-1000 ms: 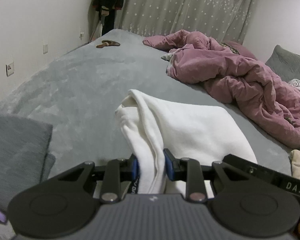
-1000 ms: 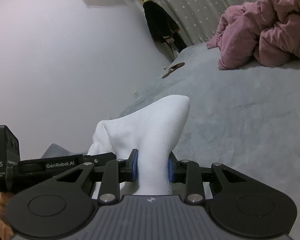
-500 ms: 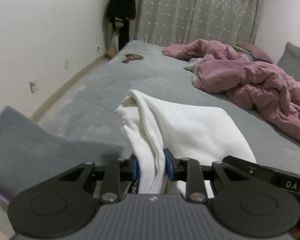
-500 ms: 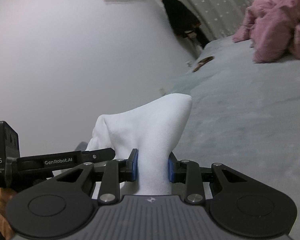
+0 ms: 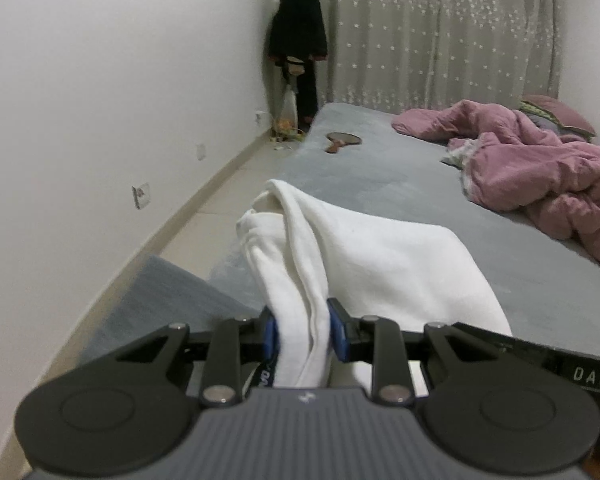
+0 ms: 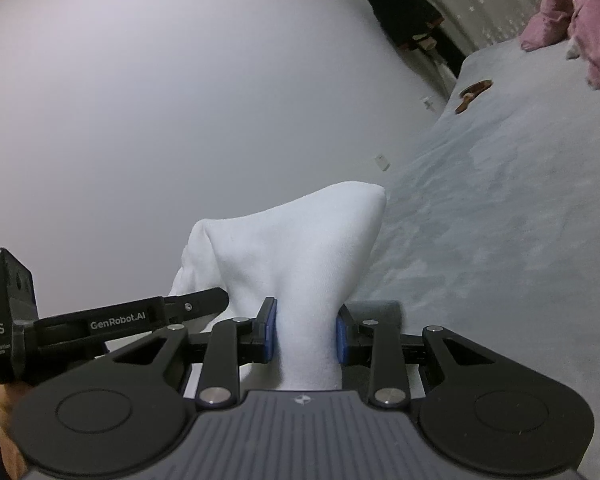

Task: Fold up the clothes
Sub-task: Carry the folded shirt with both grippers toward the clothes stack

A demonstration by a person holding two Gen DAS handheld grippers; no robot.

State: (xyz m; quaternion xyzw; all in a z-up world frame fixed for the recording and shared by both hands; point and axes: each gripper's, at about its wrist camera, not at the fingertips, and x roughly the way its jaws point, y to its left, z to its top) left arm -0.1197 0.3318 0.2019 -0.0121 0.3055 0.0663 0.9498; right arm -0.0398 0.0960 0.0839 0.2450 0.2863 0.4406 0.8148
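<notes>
A white garment [image 5: 372,256] is held off the grey bed [image 5: 520,280] by both grippers. My left gripper [image 5: 303,334] is shut on a bunched, folded edge of it, and the cloth spreads away to the right toward the other gripper's black body [image 5: 540,360]. In the right wrist view my right gripper [image 6: 305,334] is shut on another bunch of the same white garment [image 6: 296,248], which rises in a peak above its blue pads [image 6: 270,334]. The left gripper's body [image 6: 112,322] shows at the left of that view, close by.
A pink duvet [image 5: 540,168] lies crumpled at the bed's right and far side. A brown hand mirror [image 5: 342,140] rests near the far left corner. A grey cushion [image 5: 156,304] sits below left. White wall, tiled floor strip [image 5: 220,200], dark clothes [image 5: 298,40] hanging in the corner.
Both grippers have swung left and risen with the garment still gripped. The wall and floor strip have come into the left view, and the duvet has slid right in both views.
</notes>
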